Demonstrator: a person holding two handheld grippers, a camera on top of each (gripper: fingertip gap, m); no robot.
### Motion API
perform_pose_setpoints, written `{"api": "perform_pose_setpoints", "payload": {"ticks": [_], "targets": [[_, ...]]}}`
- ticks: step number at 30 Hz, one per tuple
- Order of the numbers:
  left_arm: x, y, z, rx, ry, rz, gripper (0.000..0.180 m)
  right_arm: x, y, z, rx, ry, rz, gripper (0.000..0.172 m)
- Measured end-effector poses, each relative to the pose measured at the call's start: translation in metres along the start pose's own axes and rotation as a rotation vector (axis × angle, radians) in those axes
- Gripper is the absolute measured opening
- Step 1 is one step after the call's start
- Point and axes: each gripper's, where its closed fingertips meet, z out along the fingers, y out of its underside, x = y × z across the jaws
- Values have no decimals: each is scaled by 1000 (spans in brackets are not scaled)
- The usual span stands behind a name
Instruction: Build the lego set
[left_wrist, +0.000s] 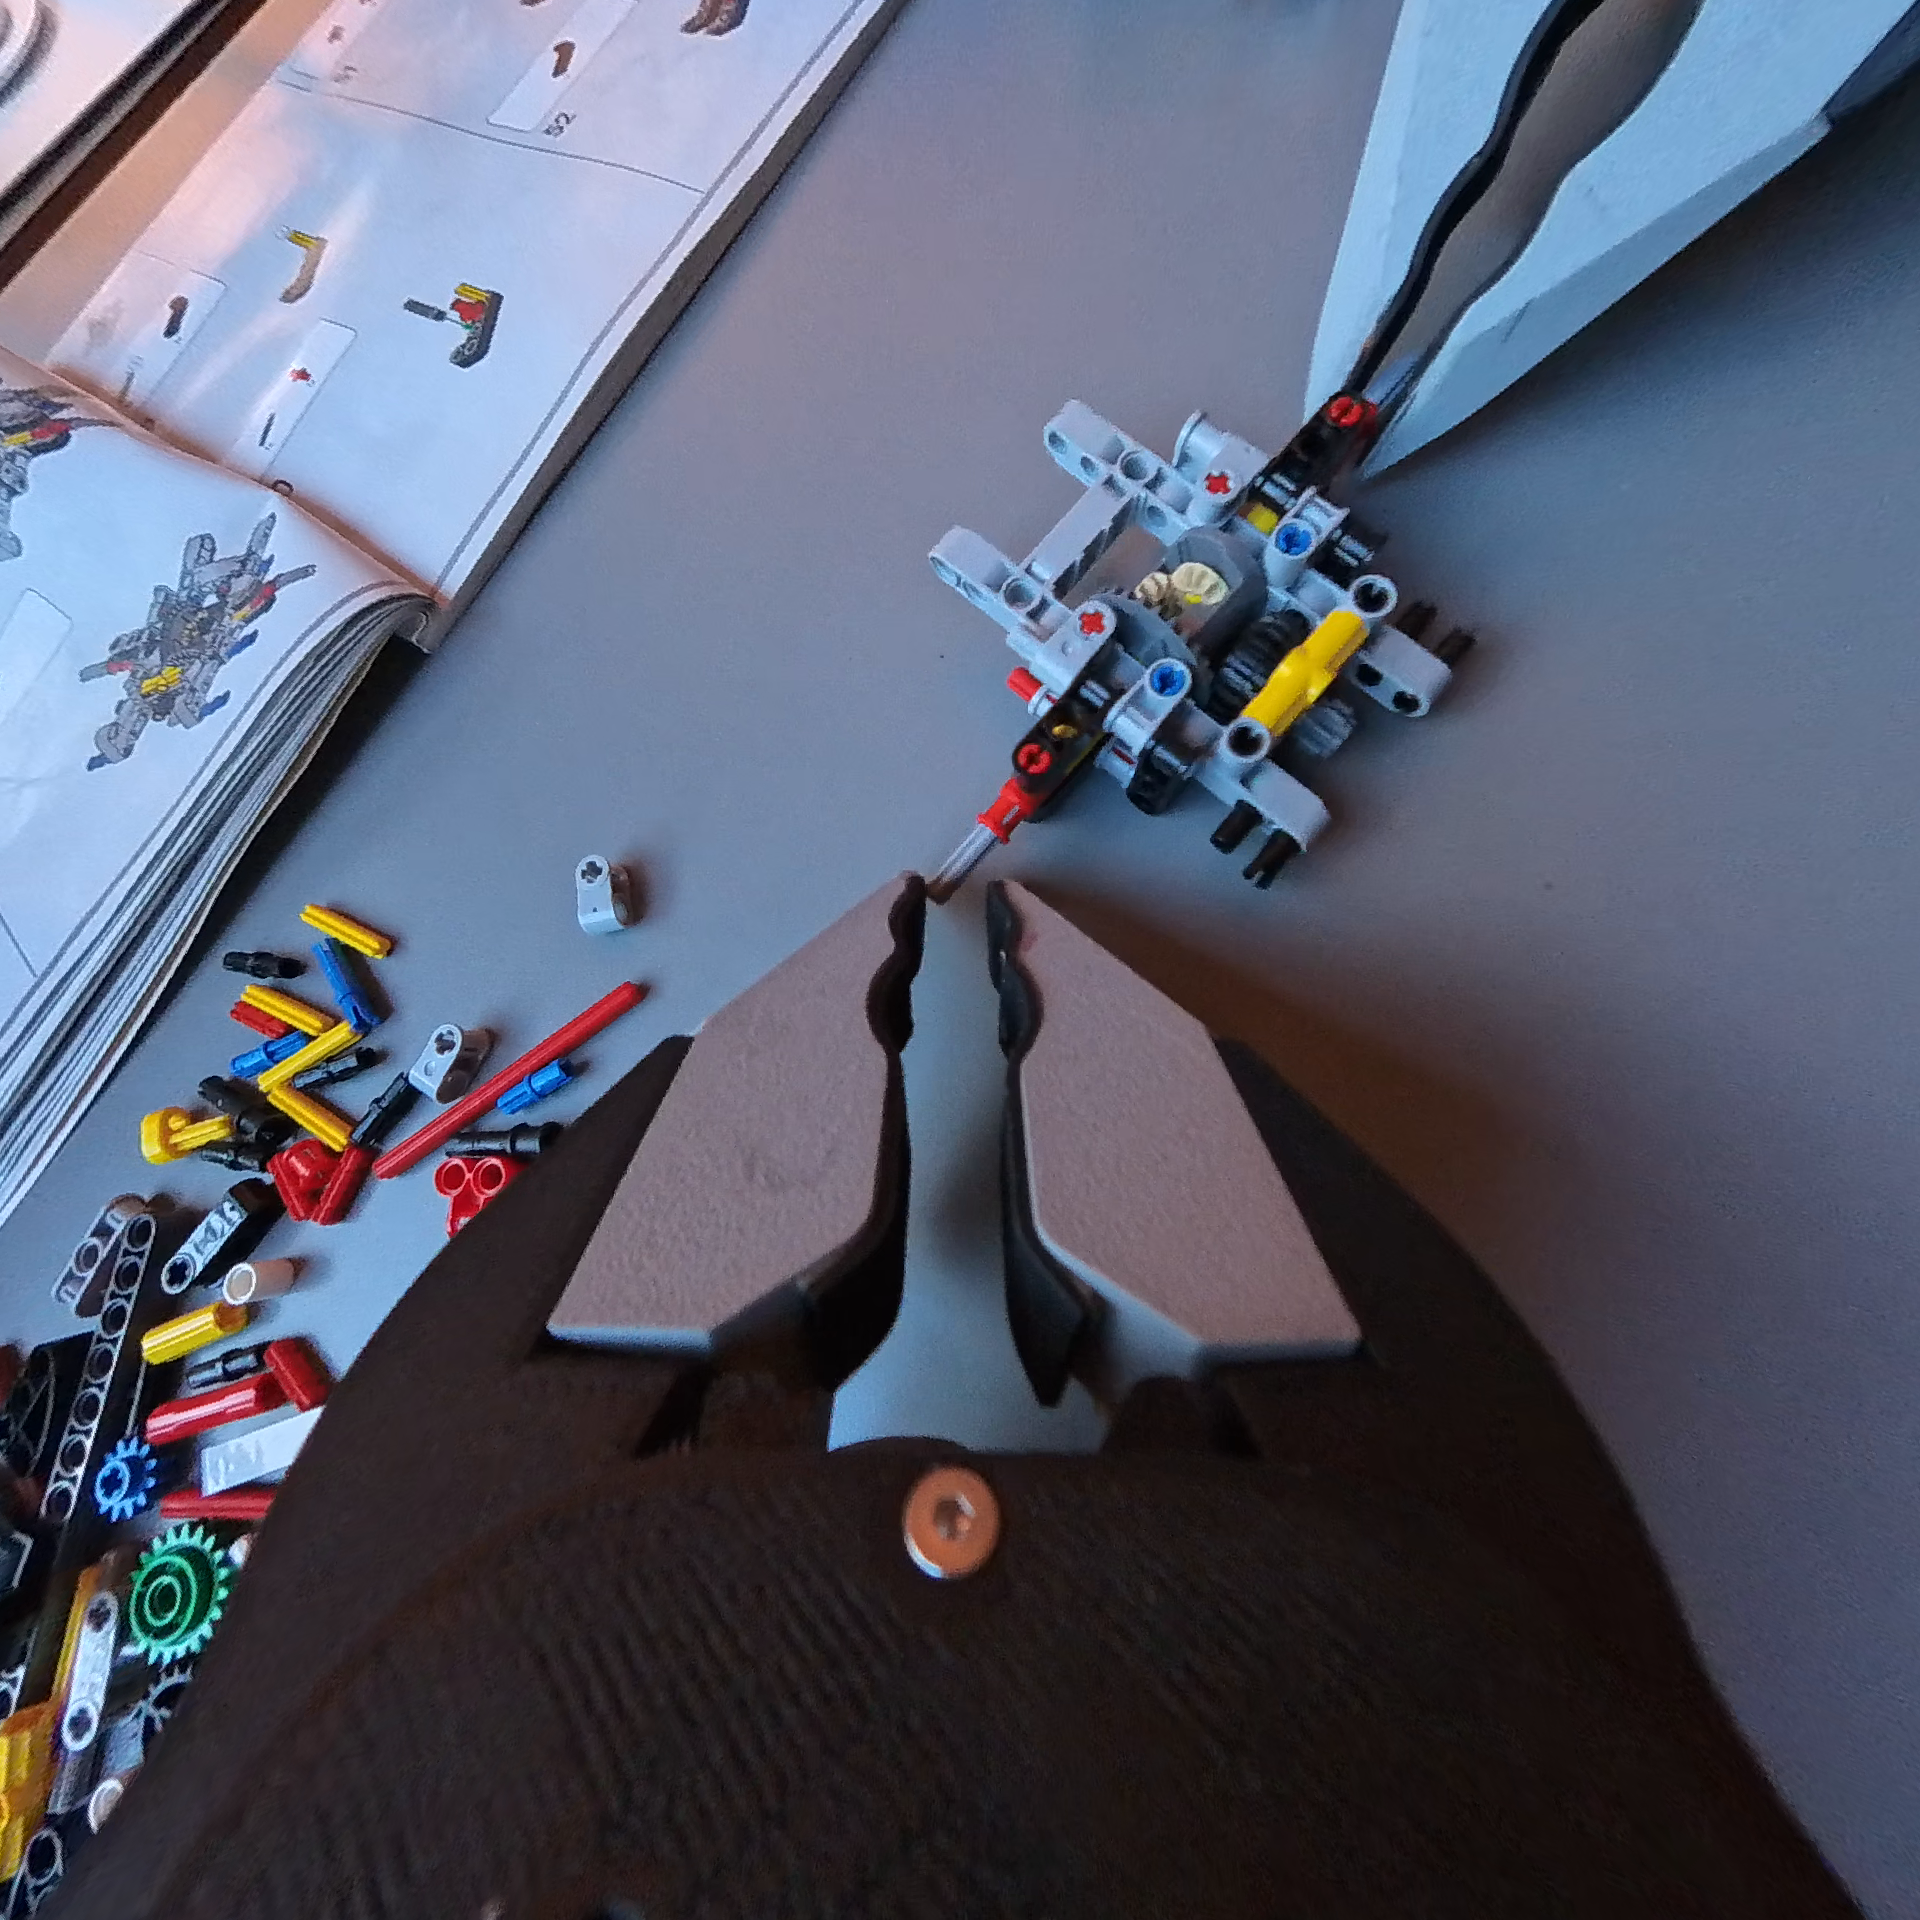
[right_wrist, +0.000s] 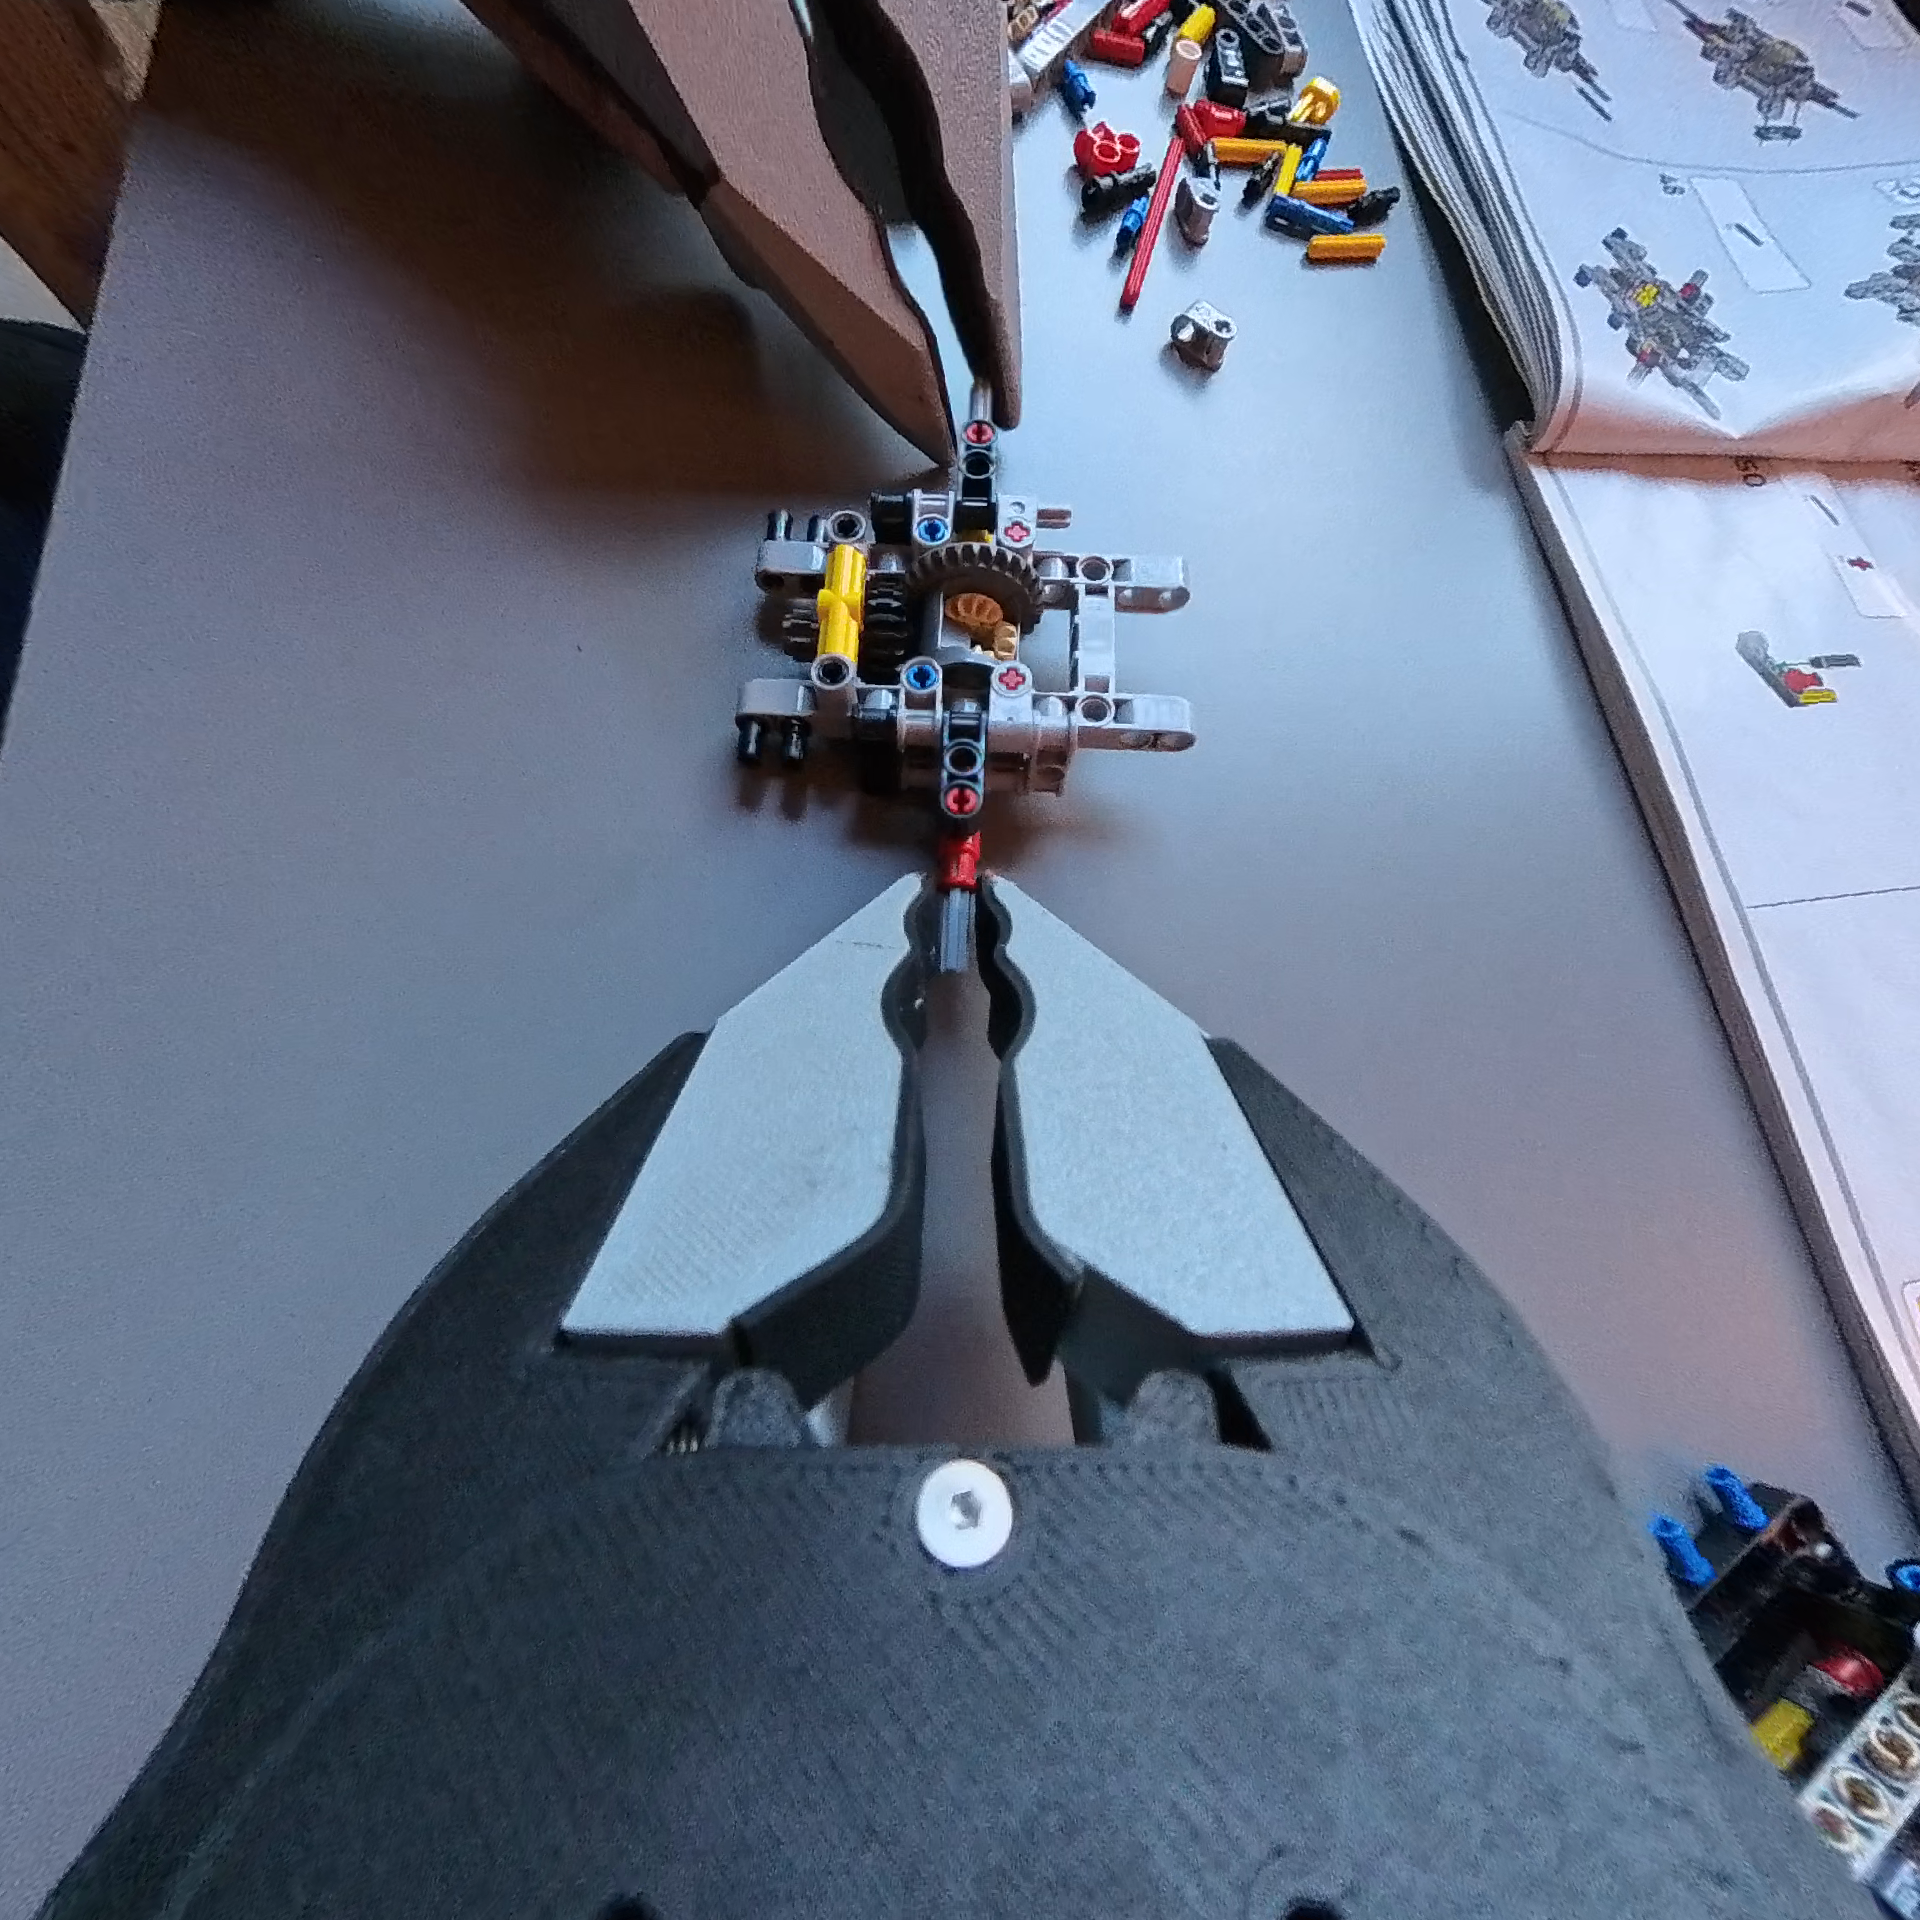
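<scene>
A small grey beam-and-gear assembly (left_wrist: 1174, 613) lies on the grey table (left_wrist: 727, 623). It has a yellow part and a thin grey axle with a red bush sticking out at each of two opposite ends. My left gripper (left_wrist: 956, 885) is slightly open. The near axle's end (left_wrist: 966, 852) rests at its left fingertip (left_wrist: 914, 894), and the other pad stands clear of it. In the right wrist view my right gripper (right_wrist: 951, 883) is shut on the other grey axle (right_wrist: 953, 925), just behind its red bush (right_wrist: 958, 860). The assembly (right_wrist: 966, 634) lies between the two grippers.
An open instruction booklet (left_wrist: 312, 364) lies at the left. A pile of loose red, yellow, blue and black parts (left_wrist: 291, 1070) and a lone grey connector (left_wrist: 603, 894) lie beside it. Another black built piece with blue pins (right_wrist: 1808, 1621) sits at the lower right of the right wrist view. There is about 11 cm between the tips of the two grippers. The lone grey connector (left_wrist: 603, 894) is about 6 cm from my left fingertips and 15 cm from my right.
</scene>
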Motion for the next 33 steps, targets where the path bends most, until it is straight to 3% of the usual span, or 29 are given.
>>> {"api": "perform_pose_setpoints", "payload": {"ticks": [10, 12, 18, 23, 27, 33], "targets": [[1, -1, 0, 8, 9, 6, 17, 0, -10, -5, 61, -82, 152, 3], [10, -4, -2, 29, 41, 56, 30, 1, -16, -7, 104, -134, 237, 3], [28, -12, -10, 120, 9, 282, 40, 13, -25, -16, 209, -201, 453, 3], [29, -18, -4, 131, -160, 475, 25, 18, -33, -16, 272, -225, 593, 3], [30, -18, 0, 111, -211, 528, 12, 14, -40, -8, 290, -244, 669, 3], [22, -19, 0, 105, -299, 555, 16, 17, -42, -7, 320, -253, 764, 3]]}}
